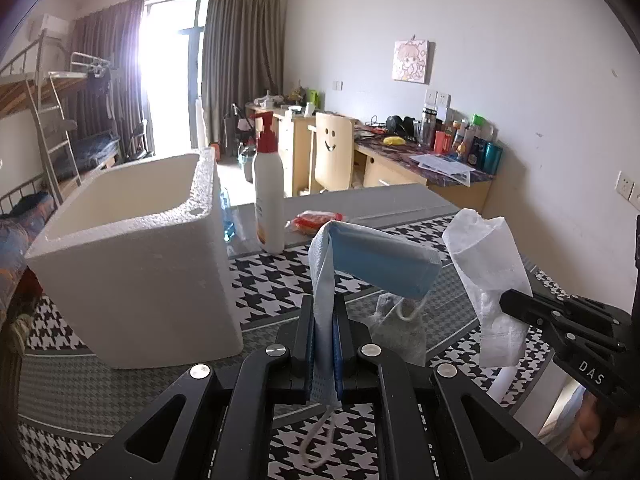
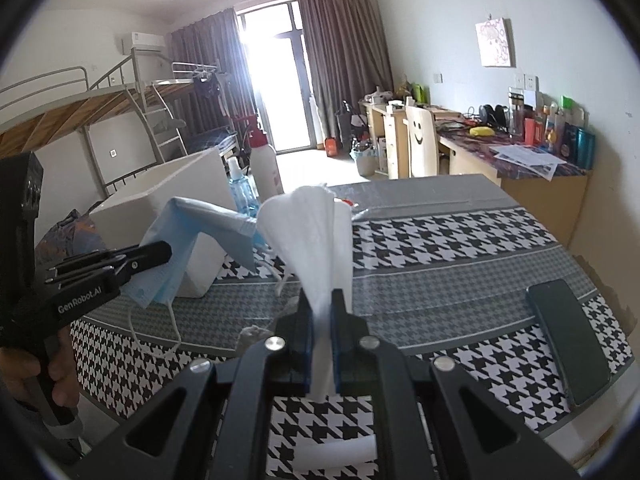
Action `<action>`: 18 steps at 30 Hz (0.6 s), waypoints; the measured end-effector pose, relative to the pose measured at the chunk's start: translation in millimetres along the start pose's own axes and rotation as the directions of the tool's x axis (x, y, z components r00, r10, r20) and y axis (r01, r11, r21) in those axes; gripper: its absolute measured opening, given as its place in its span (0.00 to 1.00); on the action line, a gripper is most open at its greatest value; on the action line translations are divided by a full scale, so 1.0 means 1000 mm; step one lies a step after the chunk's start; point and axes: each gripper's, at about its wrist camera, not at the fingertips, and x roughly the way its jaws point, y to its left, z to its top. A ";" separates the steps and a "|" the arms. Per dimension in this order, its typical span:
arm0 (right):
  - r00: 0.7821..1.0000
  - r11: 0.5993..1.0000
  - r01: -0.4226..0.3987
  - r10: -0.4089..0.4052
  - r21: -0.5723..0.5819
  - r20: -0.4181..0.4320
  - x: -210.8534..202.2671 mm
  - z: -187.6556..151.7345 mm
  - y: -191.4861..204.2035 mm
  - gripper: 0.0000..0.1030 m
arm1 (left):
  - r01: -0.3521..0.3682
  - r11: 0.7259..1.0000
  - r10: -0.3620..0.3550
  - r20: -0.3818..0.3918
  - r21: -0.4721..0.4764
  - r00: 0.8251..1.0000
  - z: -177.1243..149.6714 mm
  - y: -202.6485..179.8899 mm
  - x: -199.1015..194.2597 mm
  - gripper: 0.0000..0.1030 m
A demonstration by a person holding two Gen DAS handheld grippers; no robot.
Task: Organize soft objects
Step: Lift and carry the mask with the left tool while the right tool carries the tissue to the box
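The left gripper (image 1: 323,320) has its jaws clenched on a blue face mask (image 1: 376,260), lifted clear above the checked worktop (image 1: 272,280). Beside it the right gripper (image 2: 322,316) grips a white tissue (image 2: 316,236), also held up. A white foam box (image 1: 136,264) stands toward the worktop's far left corner, a pump bottle (image 1: 269,192) behind it. Something grey, perhaps a sock (image 1: 396,332), lies beneath the mask.

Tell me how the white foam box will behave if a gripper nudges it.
The foam box looks like expanded polystyrene, so it is probably very light and would slide easily on the tablecloth. It stands tall and open-topped, so a high push might tip it. Its beaded walls could dent.
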 end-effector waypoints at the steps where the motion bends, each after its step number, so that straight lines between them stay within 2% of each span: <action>1: 1.000 1.000 -0.002 0.002 -0.002 0.002 0.000 0.000 0.001 0.10 | -0.002 1.000 0.002 0.004 0.001 1.000 0.000 -0.001 -0.001 0.08; 18: 0.999 0.999 -0.024 0.026 -0.029 0.048 -0.003 0.017 0.009 0.10 | -0.062 0.998 0.061 0.059 0.011 0.996 0.012 0.005 -0.016 0.08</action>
